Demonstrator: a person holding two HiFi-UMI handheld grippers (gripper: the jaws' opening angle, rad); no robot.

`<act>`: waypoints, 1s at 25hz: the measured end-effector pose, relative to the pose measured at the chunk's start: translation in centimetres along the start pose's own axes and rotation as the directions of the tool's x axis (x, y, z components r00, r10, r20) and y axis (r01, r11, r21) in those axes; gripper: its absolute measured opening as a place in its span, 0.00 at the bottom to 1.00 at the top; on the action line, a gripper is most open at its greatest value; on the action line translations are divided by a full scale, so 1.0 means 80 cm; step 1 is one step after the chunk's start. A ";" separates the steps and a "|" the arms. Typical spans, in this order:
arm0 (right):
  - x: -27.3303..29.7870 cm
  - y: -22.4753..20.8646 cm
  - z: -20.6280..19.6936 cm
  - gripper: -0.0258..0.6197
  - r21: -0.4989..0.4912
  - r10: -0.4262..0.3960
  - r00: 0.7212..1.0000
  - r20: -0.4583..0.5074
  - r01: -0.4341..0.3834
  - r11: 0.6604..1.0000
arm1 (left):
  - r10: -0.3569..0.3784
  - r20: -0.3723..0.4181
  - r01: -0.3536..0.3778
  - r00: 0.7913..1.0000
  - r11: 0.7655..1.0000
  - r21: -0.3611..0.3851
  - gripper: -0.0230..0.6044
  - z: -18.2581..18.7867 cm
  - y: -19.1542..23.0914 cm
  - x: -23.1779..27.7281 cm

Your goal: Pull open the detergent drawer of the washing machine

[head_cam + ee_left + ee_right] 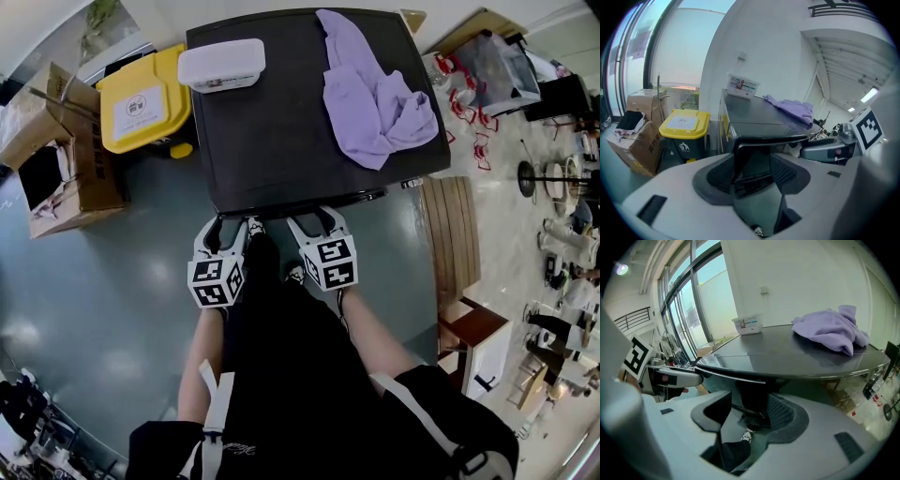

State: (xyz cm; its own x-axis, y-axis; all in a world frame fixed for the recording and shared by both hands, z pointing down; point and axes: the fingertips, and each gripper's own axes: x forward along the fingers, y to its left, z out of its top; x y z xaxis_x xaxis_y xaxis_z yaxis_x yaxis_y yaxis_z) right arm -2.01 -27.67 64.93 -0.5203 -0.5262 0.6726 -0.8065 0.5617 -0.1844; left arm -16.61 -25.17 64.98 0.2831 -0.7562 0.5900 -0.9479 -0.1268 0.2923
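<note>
The washing machine [272,141] is seen from above; its dark top fills the middle of the head view and its front face is hidden. Both grippers sit at its near top edge. My left gripper [228,225] is at the front left, and in the left gripper view [754,176] its jaws stand apart around a dark front panel [752,166] under the top's lip. My right gripper [314,220] is just to its right. In the right gripper view [747,413] its jaws are wide open below the top's edge [754,376], a dark part of the front showing between them.
A white lidded box [222,64] and a purple cloth [370,98] lie on the machine's top. A yellow-lidded bin [145,98] and cardboard boxes [56,141] stand to the left. A wooden bench [455,234] is at the right. The person's legs are below the grippers.
</note>
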 end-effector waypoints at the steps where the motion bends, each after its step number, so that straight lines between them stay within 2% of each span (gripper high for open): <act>1: 0.000 0.000 0.001 0.42 0.004 -0.004 1.000 0.002 0.004 1.000 | 0.001 0.000 -0.001 1.000 1.000 -0.003 0.40 0.000 0.000 0.000; 10: 0.002 -0.008 0.002 0.37 0.042 -0.062 0.998 0.008 0.062 0.997 | 0.007 0.016 -0.007 1.000 1.000 -0.020 0.40 0.001 -0.001 0.003; 17: 0.001 -0.008 0.003 0.36 0.047 -0.065 0.998 0.017 0.064 0.997 | 0.001 0.031 0.001 1.000 0.999 -0.037 0.40 0.002 -0.002 0.003; 25: 0.000 -0.008 0.001 0.32 0.032 -0.045 0.999 0.005 0.045 0.998 | 0.018 0.012 -0.017 1.000 0.999 -0.031 0.40 0.000 -0.001 0.002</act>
State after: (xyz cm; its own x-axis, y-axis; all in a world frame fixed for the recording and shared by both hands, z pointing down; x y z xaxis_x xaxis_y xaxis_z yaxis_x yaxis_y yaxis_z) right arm -1.50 -28.08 64.99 -0.4849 -0.5538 0.6769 -0.8376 0.5168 -0.1772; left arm -16.53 -25.25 65.05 0.2646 -0.7660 0.5858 -0.9477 -0.0940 0.3052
